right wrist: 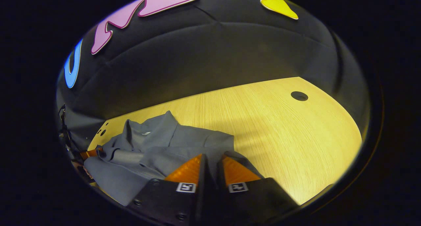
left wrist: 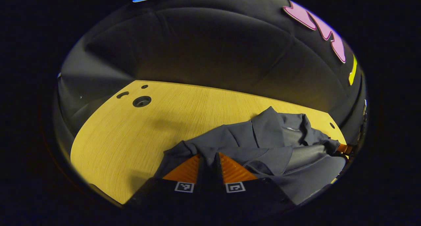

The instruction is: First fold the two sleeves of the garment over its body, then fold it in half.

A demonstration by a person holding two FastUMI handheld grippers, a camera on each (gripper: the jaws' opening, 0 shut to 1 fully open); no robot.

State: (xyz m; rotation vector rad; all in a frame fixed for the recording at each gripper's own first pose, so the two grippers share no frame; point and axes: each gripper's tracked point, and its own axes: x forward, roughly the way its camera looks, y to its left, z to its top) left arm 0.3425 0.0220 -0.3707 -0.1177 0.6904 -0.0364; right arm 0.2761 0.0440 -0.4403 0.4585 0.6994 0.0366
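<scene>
In the left gripper view, my left hand-held gripper (left wrist: 209, 157) has its two fingers drawn nearly together, and a ridge of the grey garment (left wrist: 263, 143) is pinched between them at its near corner. The garment lies on the wooden tabletop (left wrist: 131, 137), bunched toward the far right side, with panels lapped over one another and its collar standing up at the back. At the garment's far edge I can make out my other gripper gripping the cloth.

In the right gripper view, my right hand-held gripper (right wrist: 212, 158) is likewise closed almost fully, with a fold of the garment (right wrist: 154, 147) caught between the fingers. The cloth spreads to the left of them, layered, the collar at the back; the tabletop (right wrist: 279, 130) to the right is bare wood.

I judge that the sleeves are already laid over the body, since no sleeve trails outward and the panels overlap. With both near corners gripped, I take the halving fold to be the step in hand, not yet finished: the cloth is rumpled rather than a flat, neat stack.
</scene>
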